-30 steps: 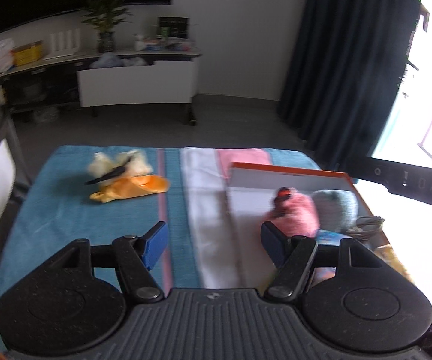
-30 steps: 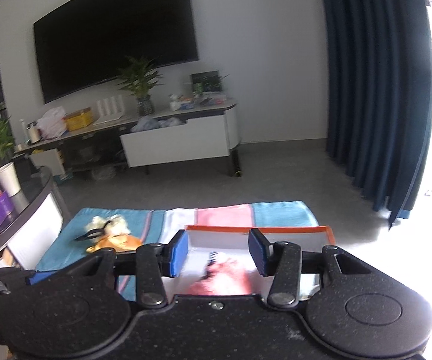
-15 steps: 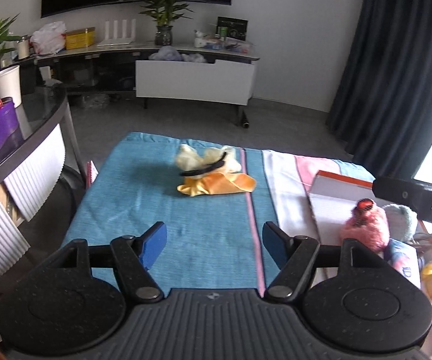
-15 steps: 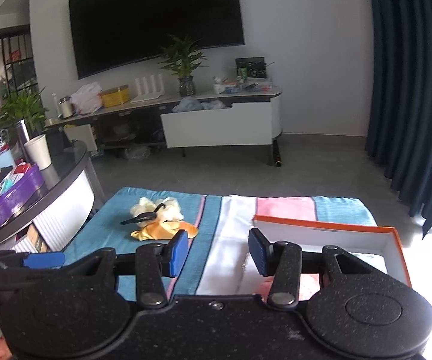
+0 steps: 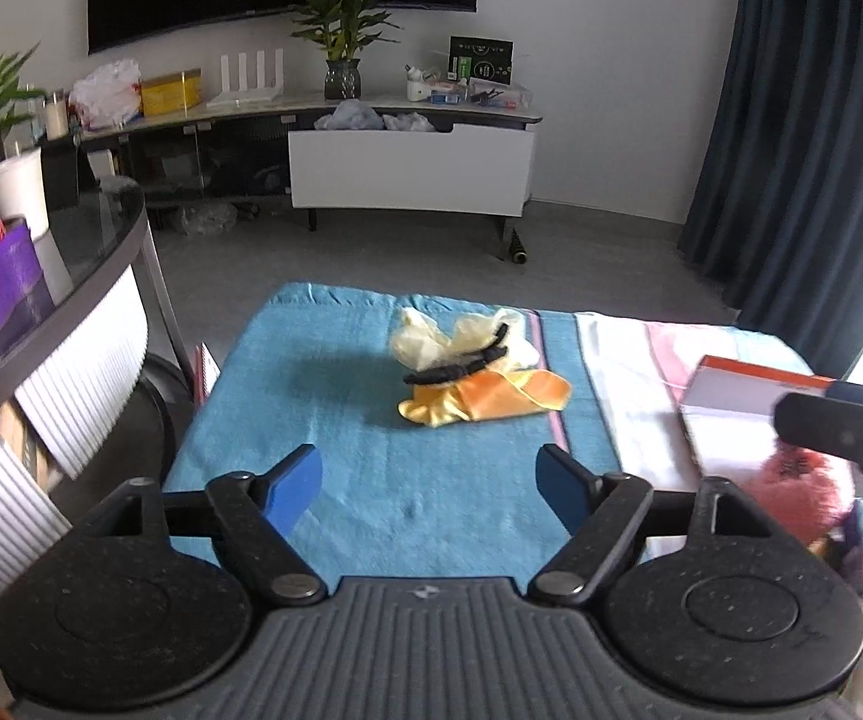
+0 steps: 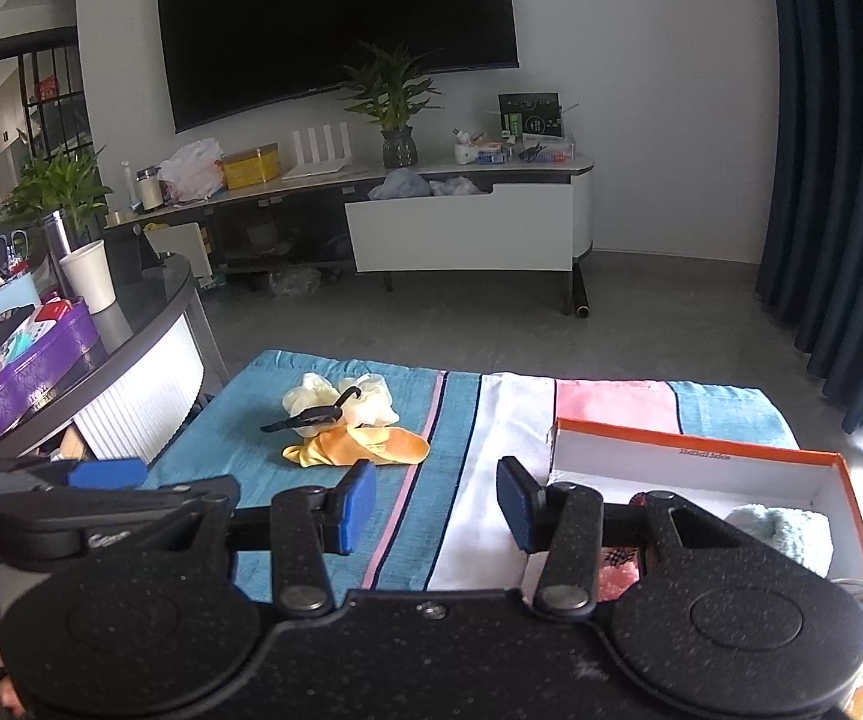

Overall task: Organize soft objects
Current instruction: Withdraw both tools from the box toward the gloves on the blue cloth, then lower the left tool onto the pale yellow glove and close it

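A small pile of soft things lies on the blue part of the striped cloth: a pale yellow fluffy piece, a black band and an orange cloth. The pile also shows in the right wrist view. An orange-rimmed white box at the right holds a pink plush and a light blue soft item. My left gripper is open and empty, short of the pile. My right gripper is open and empty, between pile and box.
A curved glass-topped table with a purple tray and a white cup stands close on the left. A TV console with a plant is across the grey floor. Dark curtains hang at the right.
Both grippers have swung left, away from the box toward the pile on the blue cloth. The pile now sits centred ahead of the left gripper. Both stayed open.
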Tool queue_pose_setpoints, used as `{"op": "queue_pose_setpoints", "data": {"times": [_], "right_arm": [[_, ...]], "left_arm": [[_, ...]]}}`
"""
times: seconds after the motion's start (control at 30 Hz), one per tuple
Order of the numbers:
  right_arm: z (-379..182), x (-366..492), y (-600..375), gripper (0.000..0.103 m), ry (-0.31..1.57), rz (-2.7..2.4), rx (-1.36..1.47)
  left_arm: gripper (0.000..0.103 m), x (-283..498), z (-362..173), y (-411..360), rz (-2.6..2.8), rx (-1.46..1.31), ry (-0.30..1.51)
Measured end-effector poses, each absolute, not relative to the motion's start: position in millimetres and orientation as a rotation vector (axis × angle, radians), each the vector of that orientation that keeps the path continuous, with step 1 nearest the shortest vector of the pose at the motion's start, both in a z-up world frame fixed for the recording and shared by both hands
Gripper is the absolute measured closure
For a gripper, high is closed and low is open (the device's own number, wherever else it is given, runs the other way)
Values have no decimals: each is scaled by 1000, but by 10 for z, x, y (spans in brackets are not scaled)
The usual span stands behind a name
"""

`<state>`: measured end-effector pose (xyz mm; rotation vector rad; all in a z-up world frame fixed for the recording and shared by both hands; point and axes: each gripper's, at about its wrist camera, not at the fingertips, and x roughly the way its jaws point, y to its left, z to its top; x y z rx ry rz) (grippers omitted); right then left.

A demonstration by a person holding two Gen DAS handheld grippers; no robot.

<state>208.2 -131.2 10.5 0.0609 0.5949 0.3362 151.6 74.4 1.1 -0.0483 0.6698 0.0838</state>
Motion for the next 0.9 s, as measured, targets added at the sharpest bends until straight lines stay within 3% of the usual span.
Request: {"op": "queue_pose_setpoints", "data": {"times": [0.4, 0.7, 0.73, 0.77, 0.87, 0.9], "right_arm": [[-69, 2221, -1306, 47, 632, 351, 77], [-157, 2307, -1302, 44, 645, 364, 78], [-168, 2313, -1302, 45, 646, 361, 75], [-177, 2324, -1302, 45, 649, 359, 76], [-181, 2333, -1290, 45, 650, 359, 79], [-180, 2331, -1277, 45, 648, 360, 75]], "left_arm": [[15, 1978, -307, 678, 140, 155, 625], [17, 2134, -350, 717, 174, 162, 534], [23, 2137, -322, 732, 163, 142, 519], [40, 2148, -289, 746, 147, 116, 505], [81, 2175, -201, 788, 103, 44, 496], [83, 2164, -172, 806, 92, 21, 484]]}}
